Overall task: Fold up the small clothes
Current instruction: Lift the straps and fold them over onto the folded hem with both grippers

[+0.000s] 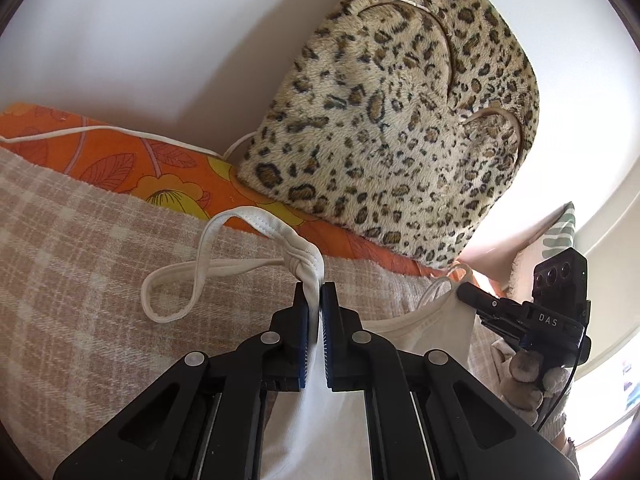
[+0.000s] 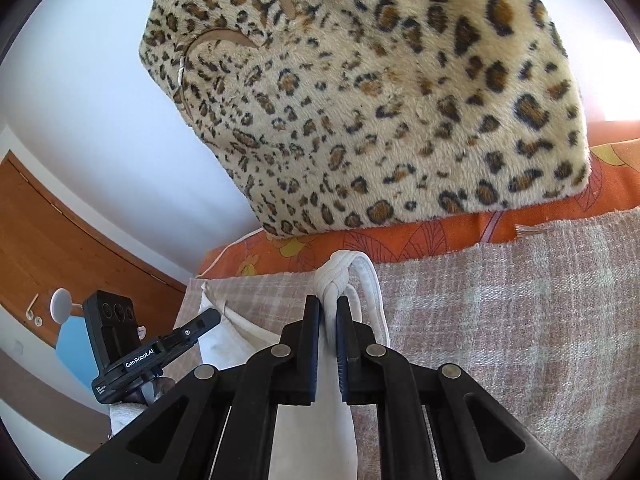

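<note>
A small white garment [image 1: 320,412] with thin straps hangs between both grippers over a beige checked blanket [image 1: 80,264]. My left gripper [image 1: 314,292] is shut on a bunched, twisted shoulder part of it; a long strap loop [image 1: 176,288] trails to the left on the blanket. In the right wrist view my right gripper [image 2: 328,308] is shut on the white garment [image 2: 316,432] at the other knotted shoulder part, with a strap [image 2: 374,300] curling beside it. Each gripper shows at the edge of the other's view, the right gripper [image 1: 466,294] also pinching the cloth.
A leopard-print plush cushion [image 1: 400,120] leans on the white wall behind. An orange floral sheet [image 1: 132,164] lies under the blanket, with a thin white cord [image 1: 120,132] across it. A wooden door [image 2: 60,232] stands at the left of the right wrist view.
</note>
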`<state>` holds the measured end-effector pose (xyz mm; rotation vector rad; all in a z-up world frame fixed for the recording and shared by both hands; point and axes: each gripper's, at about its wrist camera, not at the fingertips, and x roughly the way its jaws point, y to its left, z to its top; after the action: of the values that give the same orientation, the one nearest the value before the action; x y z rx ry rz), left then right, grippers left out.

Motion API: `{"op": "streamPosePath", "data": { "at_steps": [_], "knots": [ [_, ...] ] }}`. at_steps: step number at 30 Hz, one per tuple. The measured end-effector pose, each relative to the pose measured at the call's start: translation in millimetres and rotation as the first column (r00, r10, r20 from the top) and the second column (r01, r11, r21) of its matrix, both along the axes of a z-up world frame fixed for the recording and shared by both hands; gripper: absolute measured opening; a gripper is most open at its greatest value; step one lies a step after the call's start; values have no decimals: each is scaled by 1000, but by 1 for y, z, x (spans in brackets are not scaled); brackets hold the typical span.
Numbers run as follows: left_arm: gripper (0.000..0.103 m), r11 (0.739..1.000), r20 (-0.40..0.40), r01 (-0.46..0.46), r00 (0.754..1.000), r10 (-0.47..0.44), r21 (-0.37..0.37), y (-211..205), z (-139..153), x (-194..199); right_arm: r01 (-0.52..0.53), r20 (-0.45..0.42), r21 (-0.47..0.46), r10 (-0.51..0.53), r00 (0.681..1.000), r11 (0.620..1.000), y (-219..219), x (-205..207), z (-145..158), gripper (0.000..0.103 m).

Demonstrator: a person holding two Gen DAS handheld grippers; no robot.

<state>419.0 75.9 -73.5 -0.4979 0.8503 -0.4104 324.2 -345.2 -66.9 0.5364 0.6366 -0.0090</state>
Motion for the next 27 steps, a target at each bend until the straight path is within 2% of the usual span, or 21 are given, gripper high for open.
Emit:
{"op": "streamPosePath", "data": {
  "at_steps": [9,17,23,27],
  "knots": [
    [4,1000,59,24,998,-26,20,-4,41,-35,-22,31,-37,23,999,999,25,-36,35,5],
    [4,997,91,58,994,-63,59,-7,72,-87,-38,51,-79,42,998,996,70,-82,58,5],
    [3,993,111,76,990,-86,88,-12,82,-130,-40,48,-116,46,998,992,111,-117,70,5],
    [3,990,109,87,989,-99,113,-15,78,-161,-46,36,-144,51,998,989,125,-148,71,5]
  ]
}}
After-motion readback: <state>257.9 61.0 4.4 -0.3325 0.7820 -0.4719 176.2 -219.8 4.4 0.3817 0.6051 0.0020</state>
